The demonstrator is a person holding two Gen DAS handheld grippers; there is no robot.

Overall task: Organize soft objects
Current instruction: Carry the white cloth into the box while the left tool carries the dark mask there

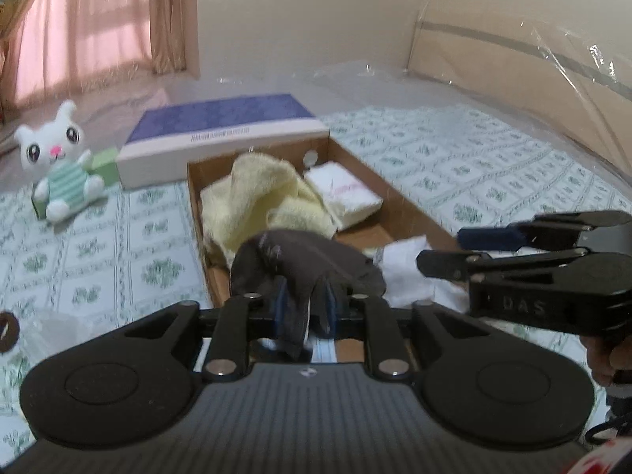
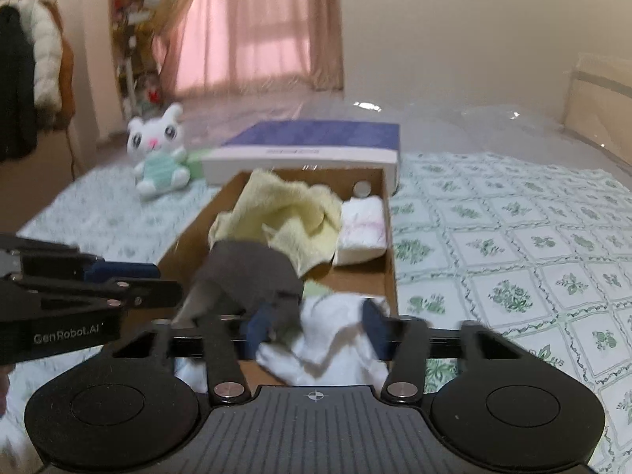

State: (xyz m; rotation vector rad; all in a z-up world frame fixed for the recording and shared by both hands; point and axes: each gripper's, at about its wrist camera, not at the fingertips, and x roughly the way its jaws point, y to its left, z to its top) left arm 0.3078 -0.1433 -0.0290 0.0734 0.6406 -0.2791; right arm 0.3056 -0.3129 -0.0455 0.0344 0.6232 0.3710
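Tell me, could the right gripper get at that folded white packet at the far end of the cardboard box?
Probably yes. The right gripper sits open over a white cloth, holding nothing. The white packet lies uncovered in the box, beside the yellow towel, straight ahead.

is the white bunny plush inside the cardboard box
No, the bunny plush sits on the bedsheet, outside the cardboard box.

Colours and patterns recorded

Towel (image 1: 268, 193) was pale yellow, sock (image 1: 304, 264) dark brown, box lid (image 1: 225, 118) navy, bedsheet (image 1: 454, 166) white with green floral print.
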